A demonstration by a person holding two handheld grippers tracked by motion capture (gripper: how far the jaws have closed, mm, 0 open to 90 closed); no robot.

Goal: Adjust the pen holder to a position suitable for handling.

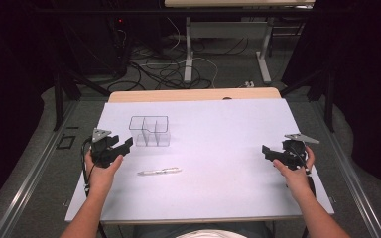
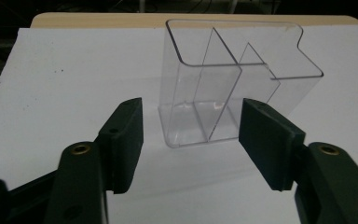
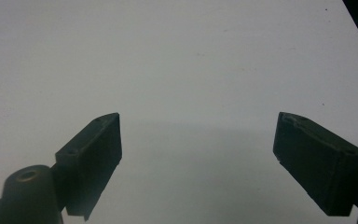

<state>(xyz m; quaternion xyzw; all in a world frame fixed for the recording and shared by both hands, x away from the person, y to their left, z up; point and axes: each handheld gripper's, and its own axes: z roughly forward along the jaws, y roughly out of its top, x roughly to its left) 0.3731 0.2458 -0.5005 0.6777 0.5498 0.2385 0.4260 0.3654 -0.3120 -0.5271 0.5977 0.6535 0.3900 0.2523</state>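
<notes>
Jaws of left gripper (image 2: 190, 135) gape before clear organizer (image 2: 233, 79).

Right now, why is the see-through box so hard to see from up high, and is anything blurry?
High view: the clear organizer is faint against the white table, and the room behind is dark. Left gripper view: its edges show sharply. Right gripper view: dim and greyish, with the jaws slightly soft.

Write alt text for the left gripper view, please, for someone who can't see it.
A clear plastic organizer with inner dividers stands upright on a white table, just beyond the two open black jaws of the left gripper. Nothing is held between the jaws.
</notes>
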